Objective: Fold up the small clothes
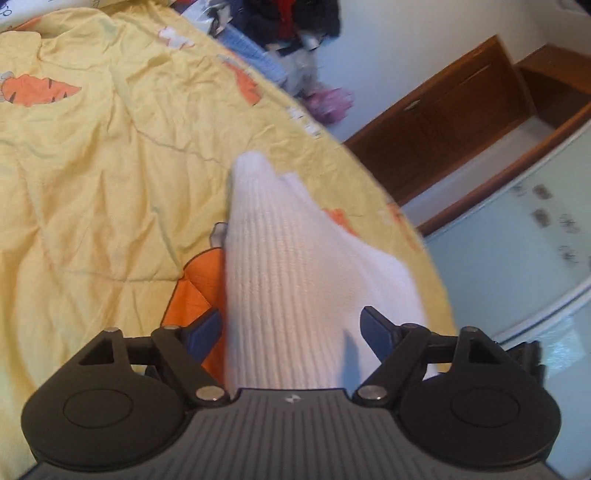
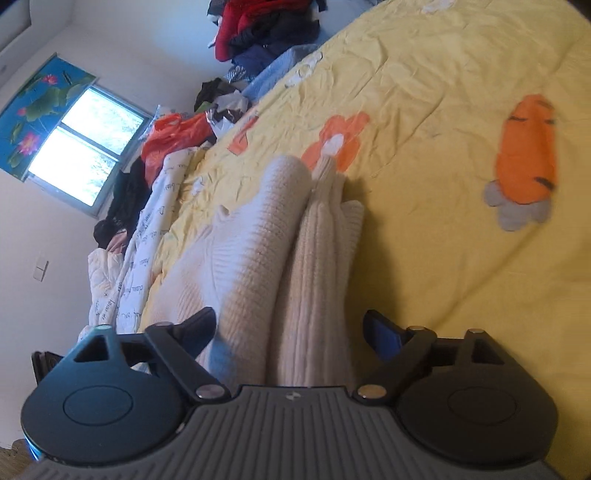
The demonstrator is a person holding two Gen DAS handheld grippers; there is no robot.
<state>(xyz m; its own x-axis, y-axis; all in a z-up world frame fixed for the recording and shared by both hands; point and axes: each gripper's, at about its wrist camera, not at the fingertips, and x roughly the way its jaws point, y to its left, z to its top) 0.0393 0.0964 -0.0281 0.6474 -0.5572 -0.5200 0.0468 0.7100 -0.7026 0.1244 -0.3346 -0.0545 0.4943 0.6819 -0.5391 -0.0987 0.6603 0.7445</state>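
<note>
We have both tongs wide open: left gripper (image 1: 291,330) and right gripper (image 2: 290,330) each straddle the white knit garment (image 1: 280,258), long axis running centre-frame away toward yellow bedspread (image 1: 92,166).

Yellow carrot-print bedspread (image 1: 92,177), clothes pile (image 2: 266,26), window (image 2: 85,147), wooden cabinet (image 1: 454,122).

Home bedroom: carrot-print bedspread (image 1: 110,155), clothes heap (image 2: 266,26).

Cream ribbed knit garment (image 2: 266,251) lies bunched on bed.
</note>
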